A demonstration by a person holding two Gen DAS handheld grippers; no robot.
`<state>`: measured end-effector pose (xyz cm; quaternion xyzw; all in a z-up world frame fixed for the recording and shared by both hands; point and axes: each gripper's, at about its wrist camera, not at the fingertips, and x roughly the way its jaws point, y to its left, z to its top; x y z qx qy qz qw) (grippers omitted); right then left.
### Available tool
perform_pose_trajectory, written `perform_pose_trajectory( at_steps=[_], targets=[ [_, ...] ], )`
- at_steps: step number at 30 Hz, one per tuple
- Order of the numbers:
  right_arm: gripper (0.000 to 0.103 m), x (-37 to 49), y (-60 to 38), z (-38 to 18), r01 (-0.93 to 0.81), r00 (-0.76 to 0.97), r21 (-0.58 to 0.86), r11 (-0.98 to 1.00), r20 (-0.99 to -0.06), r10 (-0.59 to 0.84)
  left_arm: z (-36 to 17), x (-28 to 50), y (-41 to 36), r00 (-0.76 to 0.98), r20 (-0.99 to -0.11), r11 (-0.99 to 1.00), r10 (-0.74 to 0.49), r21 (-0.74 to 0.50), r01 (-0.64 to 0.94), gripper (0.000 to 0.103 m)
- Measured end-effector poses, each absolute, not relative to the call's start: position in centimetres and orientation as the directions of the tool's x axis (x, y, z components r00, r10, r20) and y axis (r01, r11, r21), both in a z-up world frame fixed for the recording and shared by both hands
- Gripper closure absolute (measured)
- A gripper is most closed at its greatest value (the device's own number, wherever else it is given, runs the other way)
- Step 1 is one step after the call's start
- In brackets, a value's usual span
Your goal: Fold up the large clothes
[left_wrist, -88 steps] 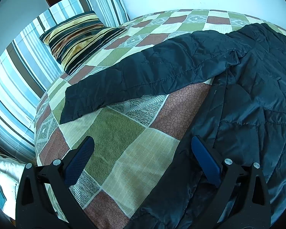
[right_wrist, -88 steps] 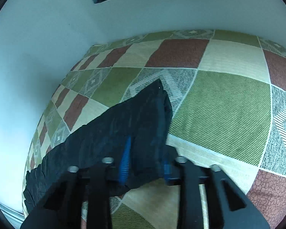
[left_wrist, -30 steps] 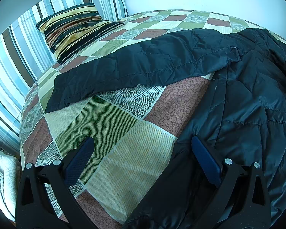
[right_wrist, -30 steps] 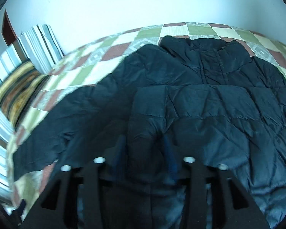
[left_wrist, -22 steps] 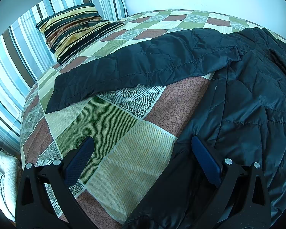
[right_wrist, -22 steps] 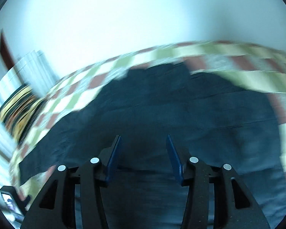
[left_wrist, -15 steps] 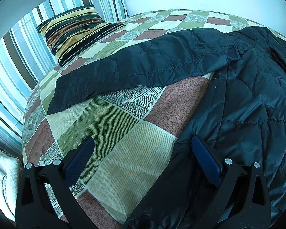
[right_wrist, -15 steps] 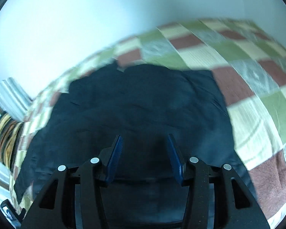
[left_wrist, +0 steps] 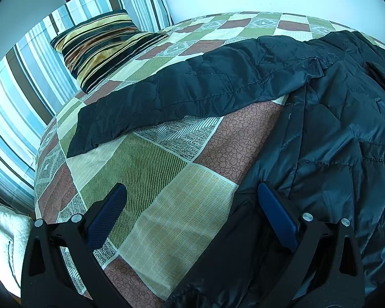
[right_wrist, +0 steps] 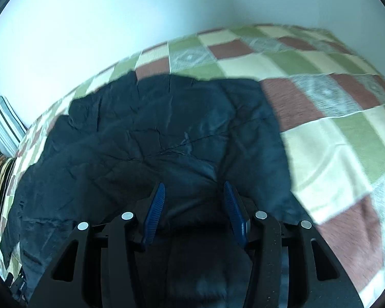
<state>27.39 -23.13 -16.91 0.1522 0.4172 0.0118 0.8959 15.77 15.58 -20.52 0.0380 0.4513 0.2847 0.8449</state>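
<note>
sleeve, clamped a moment ago, now lies folded over the jacket [right_wrist: 146,138] under the released right gripper [right_wrist: 194,192]; left gripper [left_wrist: 190,200], spread wide, faces the other sleeve [left_wrist: 182,95] ahead.

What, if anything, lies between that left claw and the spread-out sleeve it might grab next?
Nothing visible does. Only bare patchwork bedspread lies between the open left gripper and the jacket's sleeve. The striped pillow sits farther back, beyond the sleeve.
</note>
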Motion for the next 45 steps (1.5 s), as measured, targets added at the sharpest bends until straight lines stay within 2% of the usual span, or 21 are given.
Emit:
perform_pose_trajectory(
  at_steps=[4,14,17,22,35,41,45],
  targets=[
    [0.049,23.2,-24.9,-15.8,0.145,0.682,0.261,0.954,-0.725,0.095,-20.5,15.6,15.5,0.433,-0.737,0.834,0.519,0.324,-0.447,0.002],
    [0.049,14.4,-28.0,-18.0,0.206,0.662,0.250,0.946,-0.747,0.054,-20.5,15.7,15.5,0.433,-0.735,0.832,0.522,0.327,-0.448,0.002],
    [0.048,14.3,-27.6,-19.0,0.204,0.650,0.217,0.955,-0.759,0.034,-20.5,15.6,15.5,0.432,-0.735,0.832,0.523,0.329,-0.447,0.002],
    [0.041,14.0,-26.9,-20.3,0.194,0.648,0.176,0.965,-0.762,0.009,-20.5,15.6,15.5,0.432,-0.735,0.832,0.523,0.330,-0.447,0.002],
    [0.038,14.0,-26.4,-20.3,0.198,0.651,0.159,0.967,-0.759,-0.008,-20.4,15.6,15.5,0.430,-0.732,0.829,0.528,0.336,-0.447,0.002],
    [0.030,14.7,-26.8,-17.7,0.231,0.669,0.153,0.961,-0.742,-0.042,-20.4,15.6,15.4,0.430,-0.733,0.830,0.527,0.335,-0.447,0.002],
    [0.029,17.2,-27.5,-16.1,0.263,0.672,0.124,0.957,-0.735,-0.090,-20.4,15.6,15.4,0.430,-0.733,0.830,0.527,0.334,-0.447,0.002]
  ],
)
